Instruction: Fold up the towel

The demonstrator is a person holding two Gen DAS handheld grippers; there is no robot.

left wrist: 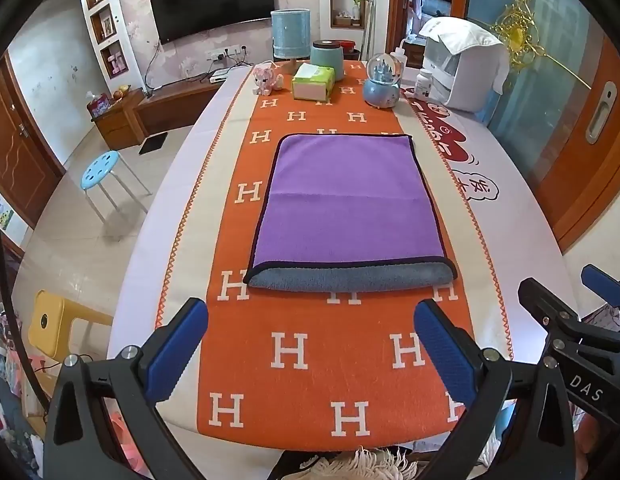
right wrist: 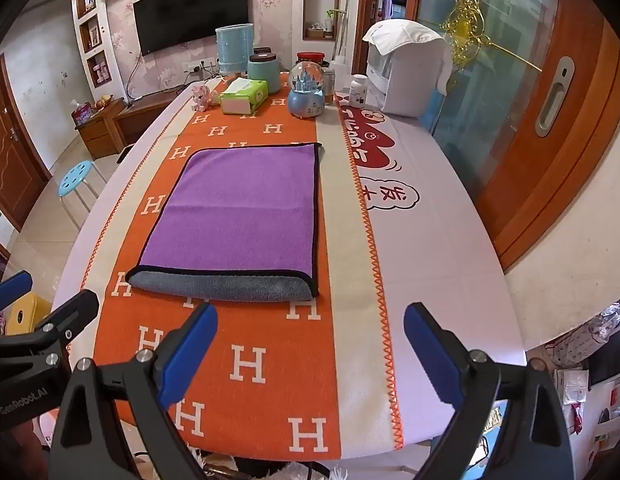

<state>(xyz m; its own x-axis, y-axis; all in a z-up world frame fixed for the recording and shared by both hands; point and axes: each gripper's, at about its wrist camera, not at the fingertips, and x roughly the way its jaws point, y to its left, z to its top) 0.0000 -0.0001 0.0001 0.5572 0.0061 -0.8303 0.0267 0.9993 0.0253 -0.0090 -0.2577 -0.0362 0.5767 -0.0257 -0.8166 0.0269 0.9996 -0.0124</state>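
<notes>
A purple towel (left wrist: 345, 204) with a black hem lies flat, folded in two, on the orange H-pattern runner (left wrist: 341, 364). Its grey underside shows at the near fold. It also shows in the right wrist view (right wrist: 242, 216). My left gripper (left wrist: 310, 320) is open and empty, held above the runner just short of the towel's near edge. My right gripper (right wrist: 310, 324) is open and empty, in front of the towel's near right corner. The right gripper also shows at the right edge of the left wrist view (left wrist: 569, 300).
At the far end of the table stand a green tissue box (left wrist: 313, 82), a snow globe (left wrist: 382, 82), a teal jar (left wrist: 327, 58), a blue lamp (left wrist: 290, 36), a pink toy (left wrist: 266, 79) and a white appliance (left wrist: 465, 68). A blue stool (left wrist: 100, 170) stands on the floor at left.
</notes>
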